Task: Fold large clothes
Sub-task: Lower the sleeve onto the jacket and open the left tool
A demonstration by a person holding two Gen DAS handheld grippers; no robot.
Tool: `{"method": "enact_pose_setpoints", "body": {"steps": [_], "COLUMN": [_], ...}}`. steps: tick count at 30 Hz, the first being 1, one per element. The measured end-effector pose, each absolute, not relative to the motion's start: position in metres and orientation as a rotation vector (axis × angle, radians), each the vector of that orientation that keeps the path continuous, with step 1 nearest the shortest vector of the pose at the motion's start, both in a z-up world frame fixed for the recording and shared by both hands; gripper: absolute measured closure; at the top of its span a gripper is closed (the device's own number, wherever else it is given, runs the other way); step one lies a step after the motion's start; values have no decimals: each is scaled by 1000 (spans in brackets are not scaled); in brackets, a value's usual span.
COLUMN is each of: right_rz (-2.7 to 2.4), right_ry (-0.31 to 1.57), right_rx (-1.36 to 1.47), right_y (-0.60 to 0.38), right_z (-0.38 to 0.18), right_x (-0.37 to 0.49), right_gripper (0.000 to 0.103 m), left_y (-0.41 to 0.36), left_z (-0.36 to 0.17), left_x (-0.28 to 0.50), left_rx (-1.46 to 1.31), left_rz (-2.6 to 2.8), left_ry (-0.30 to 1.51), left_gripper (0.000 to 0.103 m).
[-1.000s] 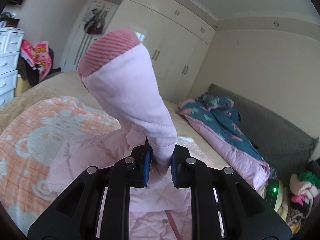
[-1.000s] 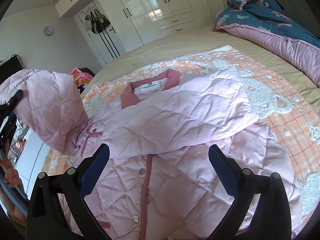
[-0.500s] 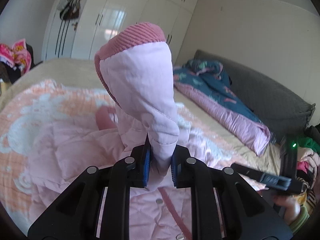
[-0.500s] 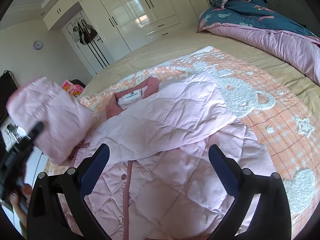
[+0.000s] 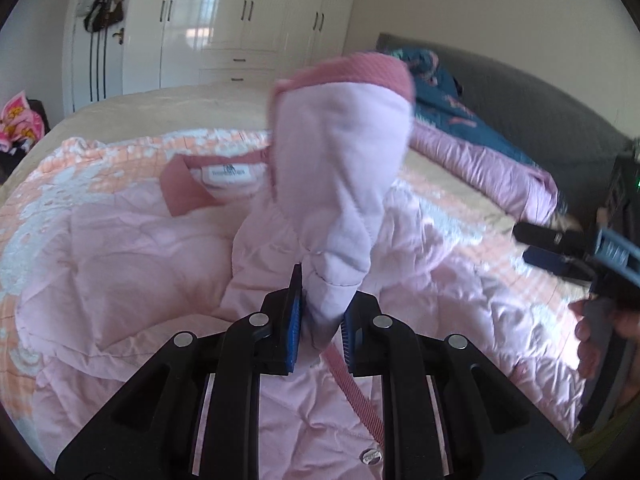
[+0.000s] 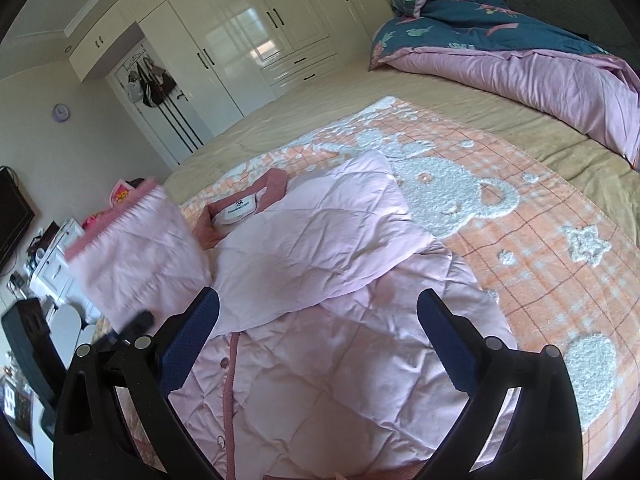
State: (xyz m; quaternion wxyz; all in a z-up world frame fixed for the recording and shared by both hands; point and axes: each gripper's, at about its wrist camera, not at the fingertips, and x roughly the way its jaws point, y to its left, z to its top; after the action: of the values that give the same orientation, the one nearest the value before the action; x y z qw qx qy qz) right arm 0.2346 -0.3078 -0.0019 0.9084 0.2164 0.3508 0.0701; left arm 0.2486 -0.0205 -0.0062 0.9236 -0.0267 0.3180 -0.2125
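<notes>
A pink sleeve [image 5: 340,184] with a darker ribbed cuff is held up in the air by the left claw [image 5: 318,320], whose blue pads are pressed shut on the sleeve's lower end. In the right wrist view the same sleeve [image 6: 140,256] is seen blurred at the left side. The pink jacket [image 6: 320,320] is spread flat on the bed, on an orange checked blanket [image 6: 540,248] with a white bear on it. The other sleeve is laid across the jacket's front. A white label [image 5: 228,171] is sewn inside the collar [image 5: 184,192]; the writing on it is too small to be read. Round snap buttons are seen down the jacket's dark pink front strip. The right claw [image 6: 318,332] is held wide open over the jacket, with nothing between its blue pads. It is also seen at the right edge of the left wrist view [image 5: 560,248]. A blue and pink quilt [image 6: 520,52] is bunched at the far right side of the bed. White wardrobes [image 6: 240,48] are lined along the far wall, and bags [image 6: 150,84] are hung on a door beside them.
</notes>
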Motion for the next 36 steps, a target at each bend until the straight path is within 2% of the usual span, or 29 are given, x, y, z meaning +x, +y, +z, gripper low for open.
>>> {"method": "enact_pose_setpoints", "body": {"steps": [7, 12, 13, 14, 16, 18, 22, 27, 36], "right_rz": [129, 120, 120, 121, 122, 125, 127, 142, 233], "right_ry": [723, 723, 722, 722, 724, 725, 723, 728, 778], "right_rx": [465, 475, 479, 484, 493, 500, 507, 502, 452], "right_y": [-317, -322, -323, -323, -325, -326, -327, -322, -278], "right_z": [-5, -5, -5, -4, -4, -3, 0, 3, 2], "right_x": [233, 232, 232, 232, 232, 232, 230, 229, 237], "right_gripper": [4, 4, 4, 4, 4, 4, 4, 4, 4], "left_y": [-43, -54, -55, -56, -60, -65, -63, -40, 29], "left_z": [-22, -27, -27, -27, -23, -19, -7, 13, 31], "left_x": [244, 244, 244, 243, 240, 235, 230, 232, 255], "left_rx": [72, 119, 124, 127, 140, 187, 159, 71, -39], "left_rz": [-425, -432, -440, -453, -484, -493, -565, -575, -391], "left_ry": [680, 713, 721, 727, 737, 724, 732, 723, 715], "left_gripper": [93, 84, 77, 62, 41, 39, 18, 9, 9]}}
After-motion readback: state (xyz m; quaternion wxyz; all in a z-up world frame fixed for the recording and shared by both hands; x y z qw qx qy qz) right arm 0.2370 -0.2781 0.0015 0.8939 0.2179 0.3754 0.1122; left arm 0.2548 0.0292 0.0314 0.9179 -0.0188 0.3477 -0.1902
